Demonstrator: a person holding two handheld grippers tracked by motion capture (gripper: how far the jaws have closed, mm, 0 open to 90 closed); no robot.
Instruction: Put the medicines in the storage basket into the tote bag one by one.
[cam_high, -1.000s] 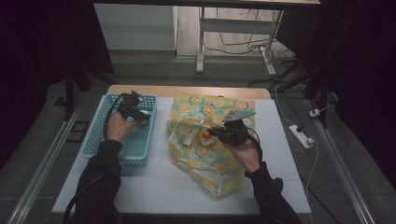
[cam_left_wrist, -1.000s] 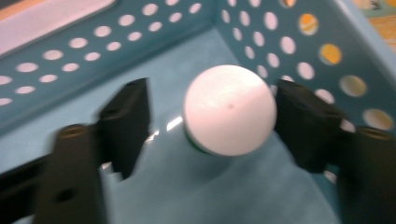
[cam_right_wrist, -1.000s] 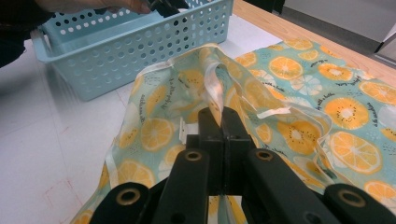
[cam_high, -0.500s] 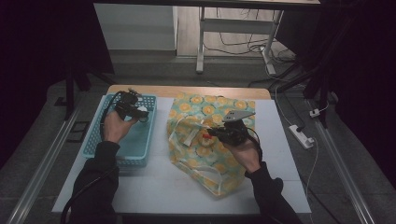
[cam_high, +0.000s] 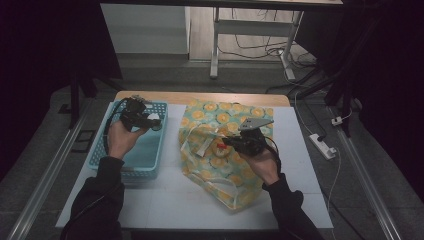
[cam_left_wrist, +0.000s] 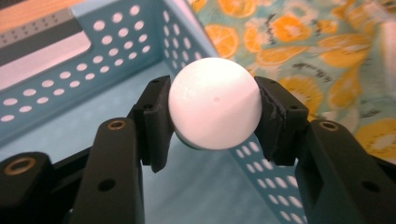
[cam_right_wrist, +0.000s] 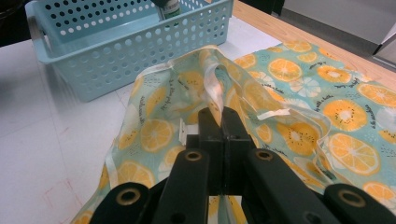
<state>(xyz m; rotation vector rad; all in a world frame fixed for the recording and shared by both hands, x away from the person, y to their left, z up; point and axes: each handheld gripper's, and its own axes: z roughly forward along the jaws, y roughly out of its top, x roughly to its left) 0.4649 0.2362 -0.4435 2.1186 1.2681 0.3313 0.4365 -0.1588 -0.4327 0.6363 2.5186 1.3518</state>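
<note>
Landmark: the blue basket (cam_high: 131, 159).

Nearest the person, the right hand-held gripper (cam_high: 231, 142) sat well right of the basket, over the fruit-print bag (cam_high: 220, 165). Its jaws were pressed together on a fold of the bag's rim, cloth pinched up between them; in the right gripper view (cam_right_wrist: 222, 122) the fabric rose in a ridge ahead of the closed jaws, with a white strap looping off it. The right hand (cam_high: 262, 164) rested on the bag behind the gripper.

The bag lay flat on the white surface (cam_high: 165, 200), just beside the basket's right wall, its near corner reaching toward the person and its far edge level with the basket's far end.

The left hand-held gripper (cam_high: 156, 121) was held above the basket's far half, pointing toward the bag. Its jaws had just been closing and were clamped on a white ball (cam_left_wrist: 215, 103), one pad on each side of it. The ball (cam_high: 154, 119) therefore hung over the basket interior, near its right wall, clear of the floor. In the left gripper view the basket's perforated wall (cam_left_wrist: 70, 79) and the bag's orange-slice print (cam_left_wrist: 299, 46) showed behind the ball.

Farthest, a dark-capped bottle (cam_right_wrist: 167, 8) stood inside the basket near its far wall. Beyond the basket ran the surface's wooden edge (cam_high: 200, 97).
</note>
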